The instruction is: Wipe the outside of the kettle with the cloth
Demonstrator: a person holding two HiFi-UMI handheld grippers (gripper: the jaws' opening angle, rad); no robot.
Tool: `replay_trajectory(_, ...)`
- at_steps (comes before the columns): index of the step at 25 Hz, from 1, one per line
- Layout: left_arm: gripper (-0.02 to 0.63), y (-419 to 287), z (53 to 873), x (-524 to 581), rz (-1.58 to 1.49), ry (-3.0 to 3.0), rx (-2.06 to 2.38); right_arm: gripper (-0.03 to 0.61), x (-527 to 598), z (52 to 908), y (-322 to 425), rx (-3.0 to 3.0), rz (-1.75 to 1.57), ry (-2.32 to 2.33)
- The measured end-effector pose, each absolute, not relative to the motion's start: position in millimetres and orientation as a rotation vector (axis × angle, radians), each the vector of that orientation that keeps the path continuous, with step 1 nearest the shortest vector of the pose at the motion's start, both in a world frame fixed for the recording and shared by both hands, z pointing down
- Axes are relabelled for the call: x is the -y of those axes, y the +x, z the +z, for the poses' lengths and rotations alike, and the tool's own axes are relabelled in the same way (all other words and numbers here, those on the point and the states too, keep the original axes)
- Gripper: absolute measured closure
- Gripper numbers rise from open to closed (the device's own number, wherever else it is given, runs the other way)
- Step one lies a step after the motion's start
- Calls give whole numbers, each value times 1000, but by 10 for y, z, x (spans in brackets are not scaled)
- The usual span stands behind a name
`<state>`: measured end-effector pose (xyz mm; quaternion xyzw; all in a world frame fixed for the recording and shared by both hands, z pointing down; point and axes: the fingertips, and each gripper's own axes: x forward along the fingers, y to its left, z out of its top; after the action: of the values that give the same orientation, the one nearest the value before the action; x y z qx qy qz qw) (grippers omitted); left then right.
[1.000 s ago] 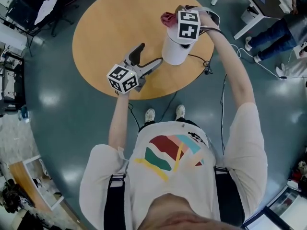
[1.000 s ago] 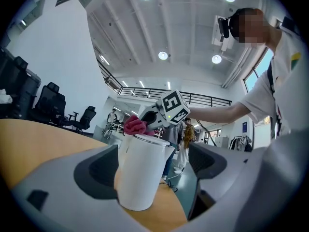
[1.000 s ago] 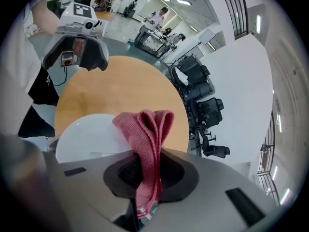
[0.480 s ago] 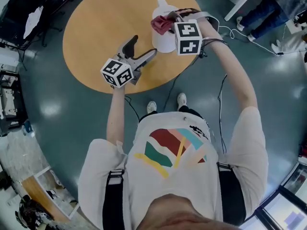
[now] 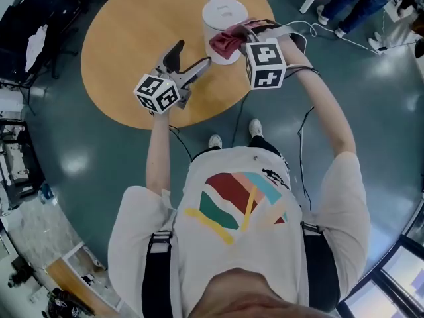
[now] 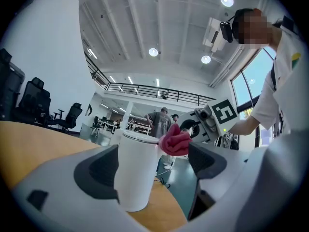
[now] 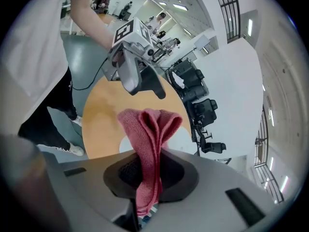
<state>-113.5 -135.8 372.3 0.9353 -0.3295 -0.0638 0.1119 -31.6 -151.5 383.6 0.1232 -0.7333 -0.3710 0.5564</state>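
- Left tongs (image 5: 189,59): held over the near part of the round counter (image 5: 126,32), released, jaws well apart and grasping nothing.
- The left gripper view shows the kettle (image 6: 136,170) standing in line with the gap between those jaws; contact with either jaw cannot be confirmed.
- Right tongs (image 7: 149,170): clenched on the red cloth (image 7: 150,127), which is pinched between both pads, its folded end bulging out past the tips.
- The cloth is pressed against the kettle's upper wall just below the lid rim, on the side towards the person.
- The kettle is white, upright, lid on, and stands near the counter's right edge.
- Office chairs (image 6: 34,100) stand beyond the counter.
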Motion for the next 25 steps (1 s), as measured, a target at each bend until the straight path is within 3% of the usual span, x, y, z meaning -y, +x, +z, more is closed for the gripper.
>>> replay_trajectory(6,117,-1366,3696,1585,-160,2786,955,532,1435,3721,-81,1837,-804,502)
replay_trajectory(11,117,-1650,3590,2140,-327,2753,967,532,1484,4118,475,1966,-505,771)
replay_trajectory(18,117,-1430,3651,3013,100,2978,770,532,1447,4762,616,2000,-284,755)
replay_trajectory(25,117,-1000,4208,3780,302,3066,584,532,1734,5044,591,1986,-197,786)
